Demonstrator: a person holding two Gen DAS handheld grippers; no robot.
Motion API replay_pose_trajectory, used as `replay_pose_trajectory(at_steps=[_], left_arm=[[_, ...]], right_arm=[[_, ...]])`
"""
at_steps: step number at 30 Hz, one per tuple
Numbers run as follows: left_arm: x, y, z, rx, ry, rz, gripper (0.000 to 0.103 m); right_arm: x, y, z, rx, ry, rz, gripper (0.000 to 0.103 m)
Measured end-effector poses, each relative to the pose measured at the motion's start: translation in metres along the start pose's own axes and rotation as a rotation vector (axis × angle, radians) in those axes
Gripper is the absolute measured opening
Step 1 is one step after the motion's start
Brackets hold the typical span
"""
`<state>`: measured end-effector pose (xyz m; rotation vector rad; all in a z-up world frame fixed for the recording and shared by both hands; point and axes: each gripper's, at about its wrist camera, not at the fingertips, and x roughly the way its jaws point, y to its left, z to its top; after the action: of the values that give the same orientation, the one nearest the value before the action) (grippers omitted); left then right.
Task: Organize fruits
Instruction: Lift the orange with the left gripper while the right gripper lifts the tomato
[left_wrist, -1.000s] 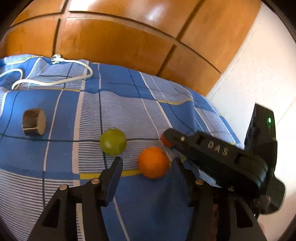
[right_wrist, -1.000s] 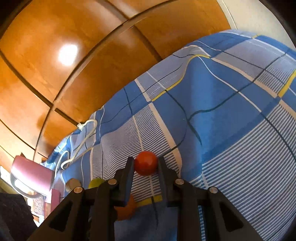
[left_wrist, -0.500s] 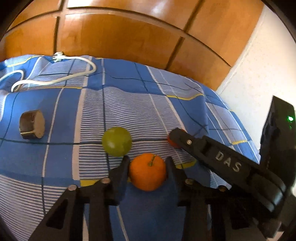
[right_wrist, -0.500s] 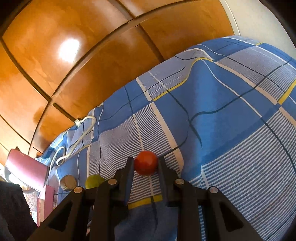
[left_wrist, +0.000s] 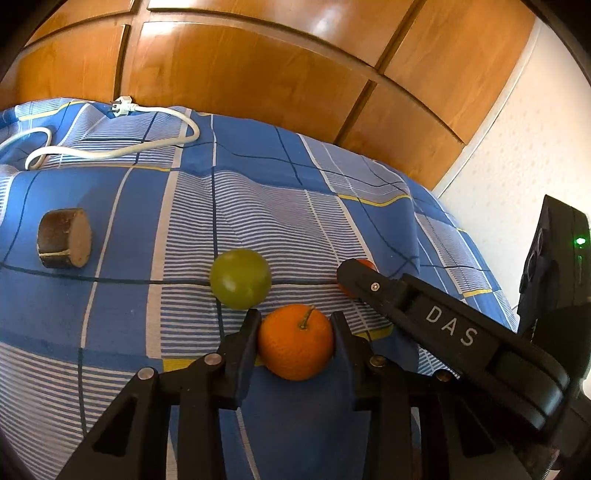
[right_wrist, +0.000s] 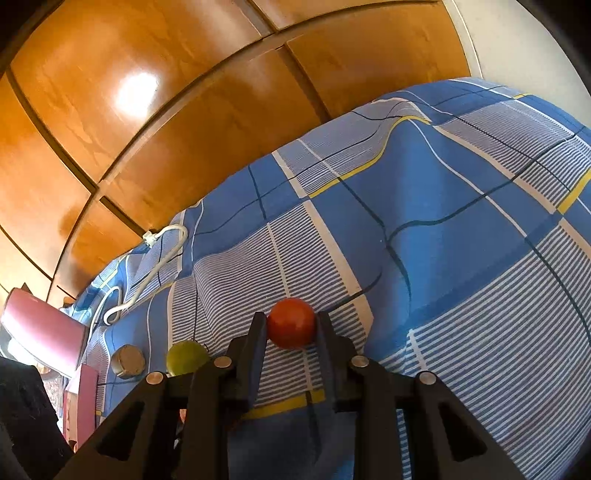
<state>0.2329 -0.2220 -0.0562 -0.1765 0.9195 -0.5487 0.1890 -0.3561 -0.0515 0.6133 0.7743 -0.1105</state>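
Two grips: orange, red fruit

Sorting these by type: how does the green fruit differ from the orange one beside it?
The green fruit is smooth and glossy; the orange fruit is dimpled with a stem. The green fruit lies free on the bedspread; the orange fruit sits clamped in the left gripper. Both are round and similar in size.

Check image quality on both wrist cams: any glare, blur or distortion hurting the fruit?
Left wrist view: strong fisheye bend in the wardrobe panels, dark corner vignette, glare patch at top; orange and green fruit sharp. Right wrist view: bright glare spot on the wood, horizon tilted and bowed; red fruit sharp, bedspread evenly lit, left edge blown out.
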Motion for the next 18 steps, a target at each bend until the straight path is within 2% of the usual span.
replay_pose_trajectory(at_steps=[10, 18], left_arm=[[-0.001, -0.004, -0.001, 0.019, -0.017, 0.047, 0.037], [-0.024, 0.012, -0.011, -0.048, -0.039, 0.078, 0.036]], right_arm=[[-0.001, 0.0, -0.001, 0.0, -0.005, 0.004, 0.026], [-0.002, 0.006, -0.003, -0.03, -0.007, -0.024, 0.026]])
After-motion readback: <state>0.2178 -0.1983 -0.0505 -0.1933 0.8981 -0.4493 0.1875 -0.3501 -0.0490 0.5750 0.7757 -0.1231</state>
